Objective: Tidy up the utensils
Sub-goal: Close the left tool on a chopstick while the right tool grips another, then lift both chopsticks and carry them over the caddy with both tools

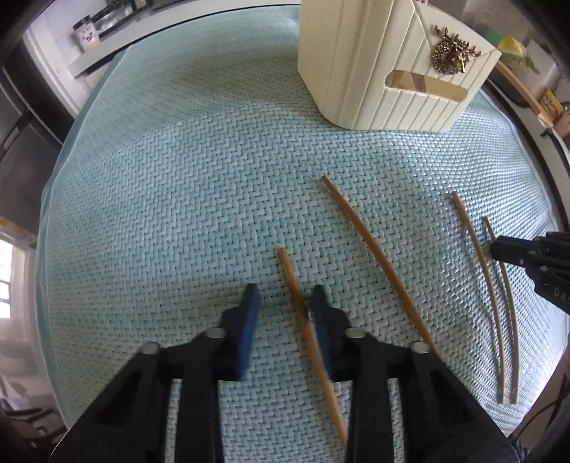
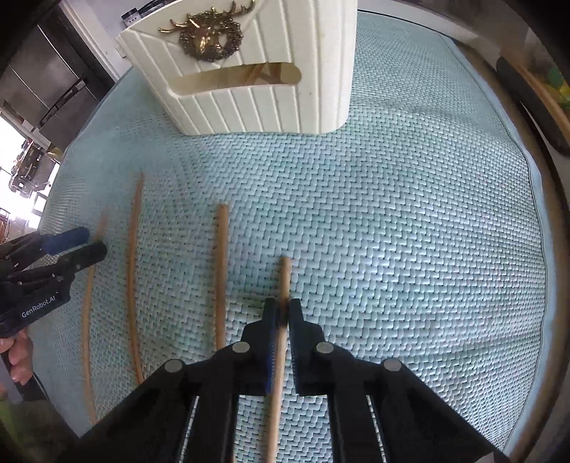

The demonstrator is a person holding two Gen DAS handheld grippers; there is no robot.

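Four wooden chopsticks lie on a pale green woven mat (image 1: 178, 199). My left gripper (image 1: 285, 295) is open, and one chopstick (image 1: 302, 320) lies between its fingers, close to the right finger. My right gripper (image 2: 282, 310) is shut on the rightmost chopstick (image 2: 284, 277). In the left wrist view the right gripper (image 1: 498, 249) sits over the two pale chopsticks (image 1: 477, 249). A second brown chopstick (image 1: 370, 249) lies between. A cream ribbed utensil holder (image 1: 384, 64) with a brass deer ornament stands at the back; it also shows in the right wrist view (image 2: 256, 71).
The mat (image 2: 409, 231) extends bare to the right of the held chopstick. The table edge curves round the mat's far and right sides. A jar (image 1: 85, 34) stands on a shelf at the back left. Yellow-green items (image 1: 513, 50) sit at the back right.
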